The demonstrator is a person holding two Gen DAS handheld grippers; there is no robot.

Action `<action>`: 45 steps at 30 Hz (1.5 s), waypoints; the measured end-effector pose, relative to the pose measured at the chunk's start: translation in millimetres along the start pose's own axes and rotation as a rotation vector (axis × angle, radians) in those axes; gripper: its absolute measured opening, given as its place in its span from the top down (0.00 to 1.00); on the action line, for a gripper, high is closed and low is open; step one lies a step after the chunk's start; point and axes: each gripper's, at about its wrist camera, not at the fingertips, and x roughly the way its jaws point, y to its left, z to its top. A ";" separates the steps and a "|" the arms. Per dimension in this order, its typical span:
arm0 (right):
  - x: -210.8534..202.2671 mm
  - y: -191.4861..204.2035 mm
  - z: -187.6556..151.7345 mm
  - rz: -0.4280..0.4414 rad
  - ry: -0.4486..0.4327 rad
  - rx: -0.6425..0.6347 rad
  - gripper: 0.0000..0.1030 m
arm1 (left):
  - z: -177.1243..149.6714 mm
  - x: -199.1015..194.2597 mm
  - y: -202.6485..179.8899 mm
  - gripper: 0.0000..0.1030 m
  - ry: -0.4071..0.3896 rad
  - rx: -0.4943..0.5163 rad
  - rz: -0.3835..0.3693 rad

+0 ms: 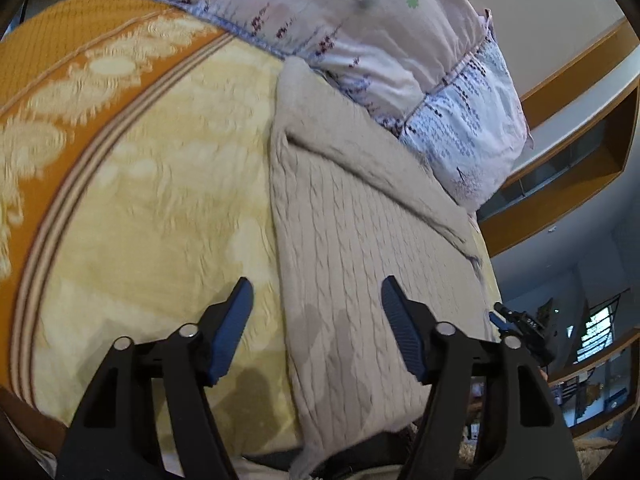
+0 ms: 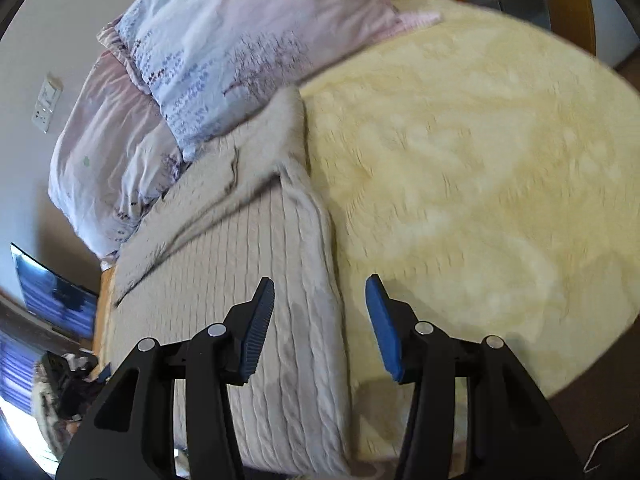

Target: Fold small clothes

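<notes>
The right claw (image 2: 320, 304) hangs open over the beige knit sweater's (image 2: 248, 264) edge on the yellow bedspread (image 2: 480, 168).

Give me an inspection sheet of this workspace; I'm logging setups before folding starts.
Surface: yellow blanket on a bed, orange border at one side.
Job's things: beige sweater lying flat, part folded, a flap across its top.
Clutter: pillows touching the sweater's far end.
Grippers: left gripper open above the sweater's edge; right gripper open above its other edge.
Cables: nothing seen.
Surroundings: wall socket, wooden shelf.
</notes>
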 end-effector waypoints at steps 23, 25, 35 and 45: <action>-6.1 -18.6 -94.2 0.322 0.260 -0.083 0.60 | -101.2 3.3 -12.1 0.60 0.142 0.077 -0.295; -0.5 -15.5 -96.4 0.330 0.263 -0.091 0.62 | -101.7 8.6 -13.8 0.64 0.152 0.086 -0.278; -30.6 11.1 -98.8 0.391 0.181 -0.236 0.92 | -96.6 7.0 -22.6 0.94 0.159 0.145 -0.261; -78.5 56.4 -59.1 0.326 -0.168 -0.352 0.92 | -39.6 -21.2 -37.3 0.95 -0.005 0.191 -0.223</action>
